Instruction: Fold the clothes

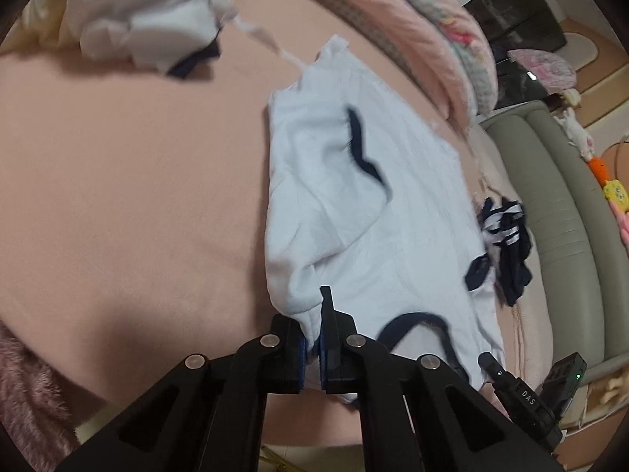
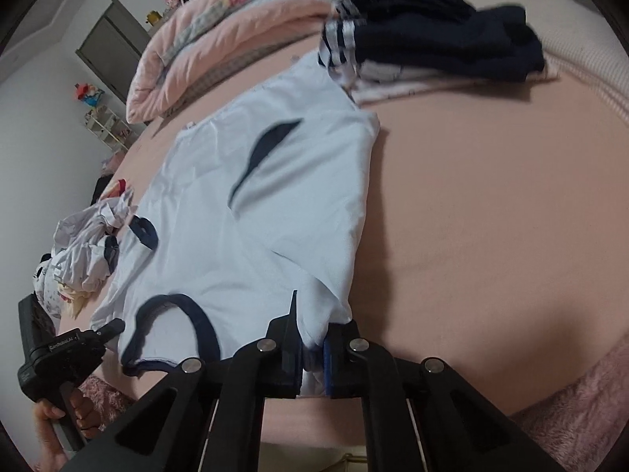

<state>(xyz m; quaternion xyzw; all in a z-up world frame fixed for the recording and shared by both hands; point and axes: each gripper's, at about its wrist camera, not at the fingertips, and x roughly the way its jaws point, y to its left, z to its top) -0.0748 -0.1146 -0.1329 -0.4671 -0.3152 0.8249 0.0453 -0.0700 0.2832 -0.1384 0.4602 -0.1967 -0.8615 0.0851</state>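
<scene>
Left wrist: gripper (image 1: 312, 338) pinches shirt (image 1: 393, 236).

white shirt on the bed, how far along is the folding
Done: both sleeves of the white shirt already lie folded in over its body, and a folded dark stack sits further up the bed. In hand: the left gripper and right gripper are each shut on a shoulder corner beside the navy collar. Left: doubling the shirt over, then the crumpled white pile.
</scene>
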